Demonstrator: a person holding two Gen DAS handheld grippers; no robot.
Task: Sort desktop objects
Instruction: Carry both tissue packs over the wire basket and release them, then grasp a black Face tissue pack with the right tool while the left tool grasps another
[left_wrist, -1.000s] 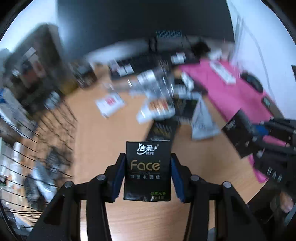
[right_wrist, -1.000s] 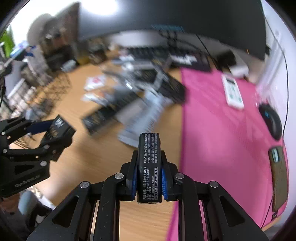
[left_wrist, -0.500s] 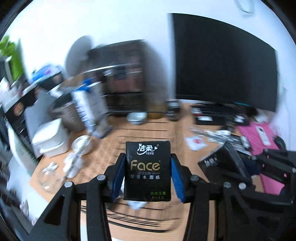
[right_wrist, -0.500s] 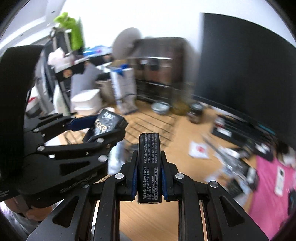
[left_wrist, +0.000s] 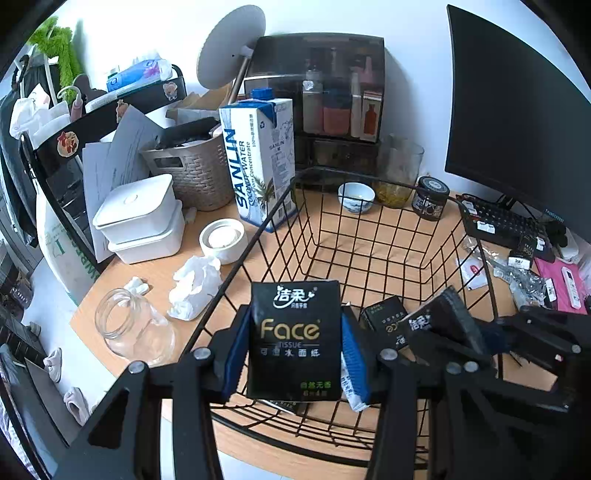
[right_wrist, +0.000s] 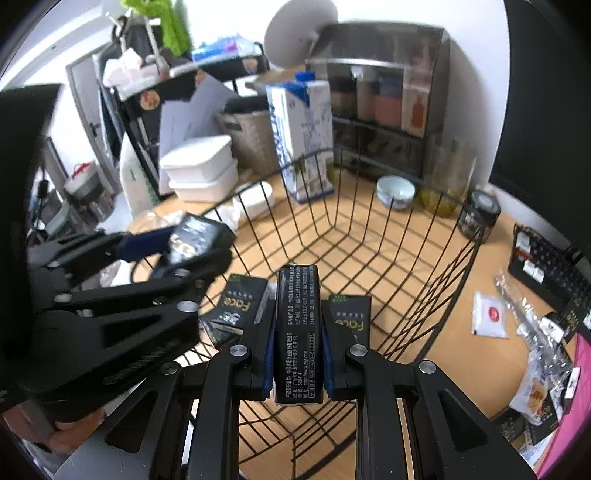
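My left gripper (left_wrist: 295, 354) is shut on a black "Face" tissue pack (left_wrist: 295, 332), gripped across its wide face and held upright over the near part of a black wire basket (left_wrist: 369, 236). My right gripper (right_wrist: 298, 343) is shut on a second black tissue pack (right_wrist: 298, 325), clamped by its narrow sides above the same basket (right_wrist: 406, 229). Two more such packs (right_wrist: 240, 310) (right_wrist: 351, 321) lie on the basket floor. In the right wrist view the left gripper (right_wrist: 181, 243) is at the left; in the left wrist view the right gripper (left_wrist: 443, 325) is at the right.
Behind the basket stand a coconut water carton (left_wrist: 258, 162), a small bowl (left_wrist: 356, 195) and a dark jar (left_wrist: 428, 197). White lidded boxes (left_wrist: 140, 218), crumpled tissue (left_wrist: 195, 288) and a glass jar (left_wrist: 129, 325) are on its left. A keyboard (left_wrist: 506, 225) and a pink mat (left_wrist: 561, 280) are on its right.
Both grippers swung left, away from the clutter beside the pink mat, and now hang over the wire basket. Each keeps its tissue pack.
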